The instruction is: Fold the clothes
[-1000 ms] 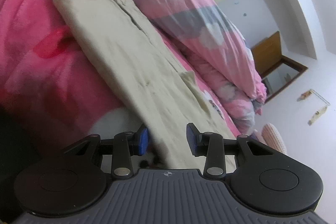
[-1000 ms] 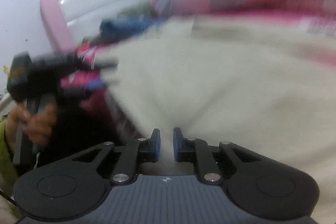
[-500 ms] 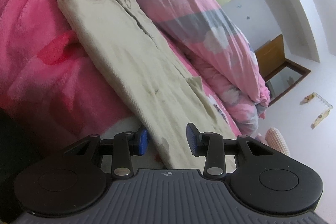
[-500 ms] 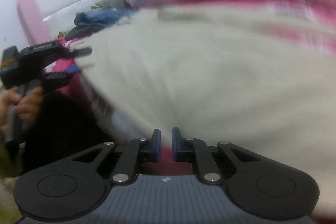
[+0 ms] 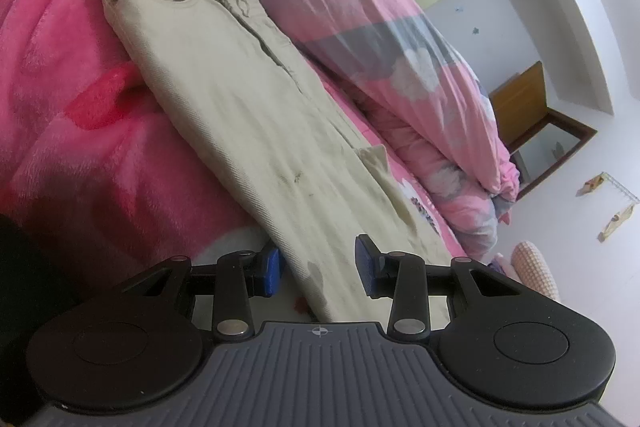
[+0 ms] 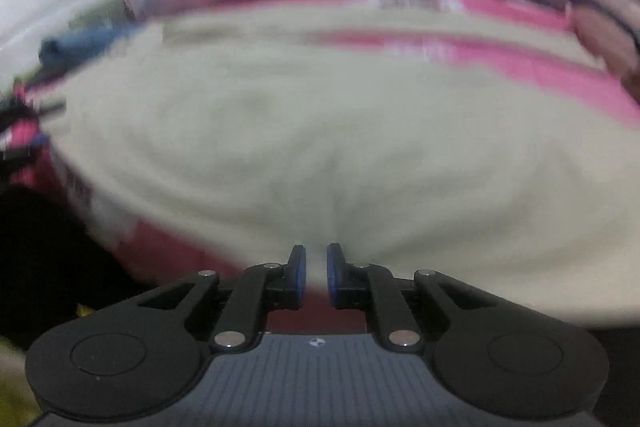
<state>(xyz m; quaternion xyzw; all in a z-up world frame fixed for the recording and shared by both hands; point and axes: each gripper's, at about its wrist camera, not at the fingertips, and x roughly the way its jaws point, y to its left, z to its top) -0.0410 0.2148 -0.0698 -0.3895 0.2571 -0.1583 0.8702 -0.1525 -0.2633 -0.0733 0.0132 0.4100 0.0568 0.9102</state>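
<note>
Beige trousers (image 5: 248,115) lengthwise, waistband far; right gripper (image 6: 316,269) pinches hem, left gripper (image 5: 318,265) agape.

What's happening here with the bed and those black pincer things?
A person is folding clothes on a bed with a pincer tool in each hand. A pair of beige trousers lies stretched over a pink fleece blanket, beside a rolled pink and grey duvet. The left gripper sits with its jaws apart at one end of the trousers. The right gripper looks pinched on the beige cloth; its view is blurred.
</note>
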